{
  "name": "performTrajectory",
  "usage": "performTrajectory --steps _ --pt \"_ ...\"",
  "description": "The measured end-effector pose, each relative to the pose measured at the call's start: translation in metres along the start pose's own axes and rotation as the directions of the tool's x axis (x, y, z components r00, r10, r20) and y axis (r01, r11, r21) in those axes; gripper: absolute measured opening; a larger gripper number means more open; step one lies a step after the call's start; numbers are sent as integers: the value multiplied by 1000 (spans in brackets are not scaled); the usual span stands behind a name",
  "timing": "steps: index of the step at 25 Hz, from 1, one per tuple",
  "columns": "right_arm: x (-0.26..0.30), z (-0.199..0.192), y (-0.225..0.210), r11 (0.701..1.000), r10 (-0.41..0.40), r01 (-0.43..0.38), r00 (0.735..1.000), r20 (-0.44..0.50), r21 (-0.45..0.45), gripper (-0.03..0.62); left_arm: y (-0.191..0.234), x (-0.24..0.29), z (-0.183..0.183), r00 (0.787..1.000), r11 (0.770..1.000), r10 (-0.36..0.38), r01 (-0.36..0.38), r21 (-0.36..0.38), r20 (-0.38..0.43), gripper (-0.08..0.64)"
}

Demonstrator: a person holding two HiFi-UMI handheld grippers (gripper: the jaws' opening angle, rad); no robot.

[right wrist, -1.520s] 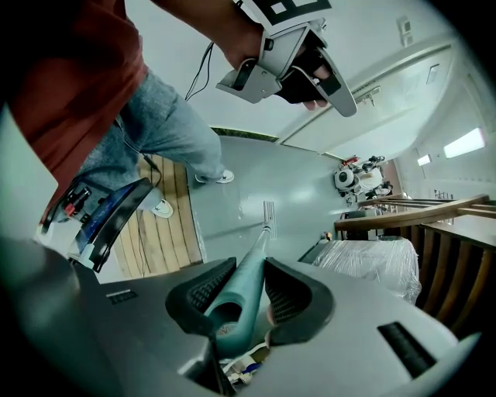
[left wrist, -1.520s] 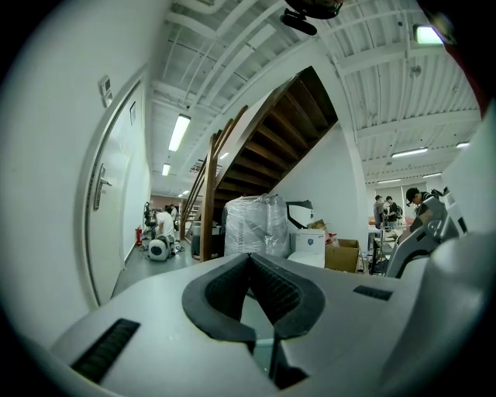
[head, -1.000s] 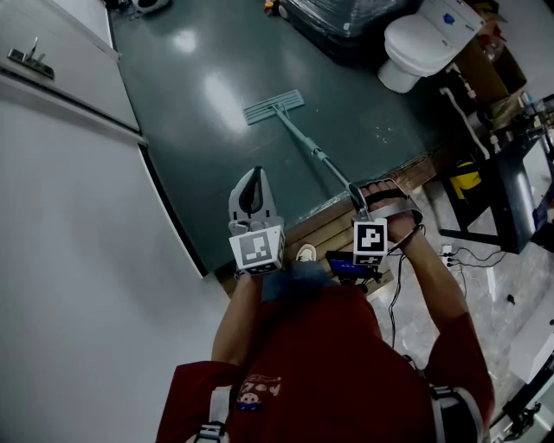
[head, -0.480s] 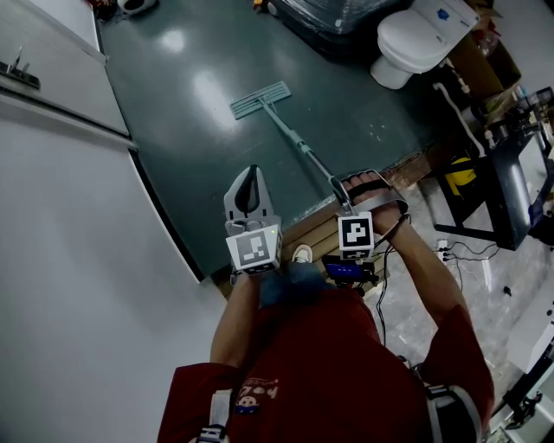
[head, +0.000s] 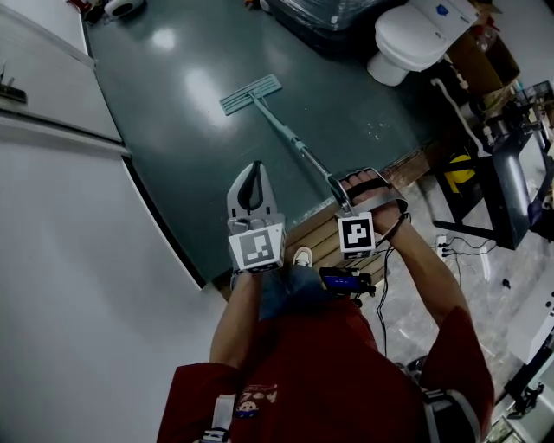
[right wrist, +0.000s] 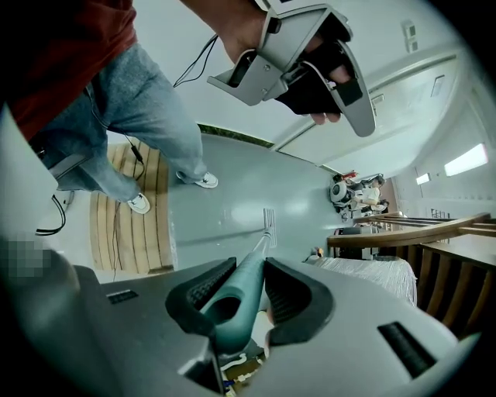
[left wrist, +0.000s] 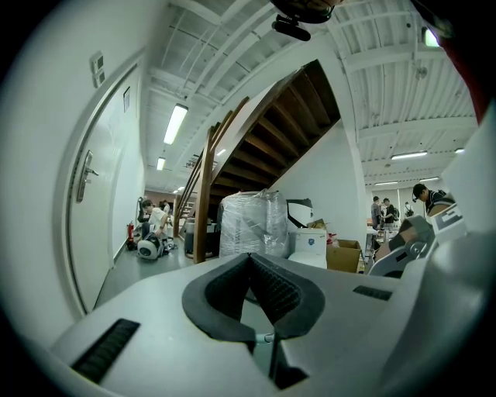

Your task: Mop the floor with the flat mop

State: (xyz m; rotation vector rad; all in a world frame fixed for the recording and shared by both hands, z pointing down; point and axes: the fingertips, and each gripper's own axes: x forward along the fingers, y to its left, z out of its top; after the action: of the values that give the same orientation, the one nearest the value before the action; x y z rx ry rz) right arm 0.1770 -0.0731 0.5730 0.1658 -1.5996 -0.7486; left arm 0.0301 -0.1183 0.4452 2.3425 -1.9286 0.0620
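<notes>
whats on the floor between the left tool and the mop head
Nothing: the head view shows only bare green floor between the left tool and the mop head.

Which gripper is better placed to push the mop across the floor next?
Probably right. The right gripper is shut on the mop handle; the left gripper is shut on nothing, apart from it.

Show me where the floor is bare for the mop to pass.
Bare floor lies between the mop head and the white wall, and between the handle and the toilet. Crowded by the toilet and wrapped pallet.
</notes>
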Motion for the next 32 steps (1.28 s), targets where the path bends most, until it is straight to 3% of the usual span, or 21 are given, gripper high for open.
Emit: performTrajectory --steps 15,32 --pt "64 17 -71 1000 -20 19 1000 -3 -13 127 44 65 -5 1000 999 -16 17 -27 13 15" --pt "133 57 -154 998 -57 57 998 -10 -2 127 123 122 -15 1000 999 -4 4 -54 17 15"
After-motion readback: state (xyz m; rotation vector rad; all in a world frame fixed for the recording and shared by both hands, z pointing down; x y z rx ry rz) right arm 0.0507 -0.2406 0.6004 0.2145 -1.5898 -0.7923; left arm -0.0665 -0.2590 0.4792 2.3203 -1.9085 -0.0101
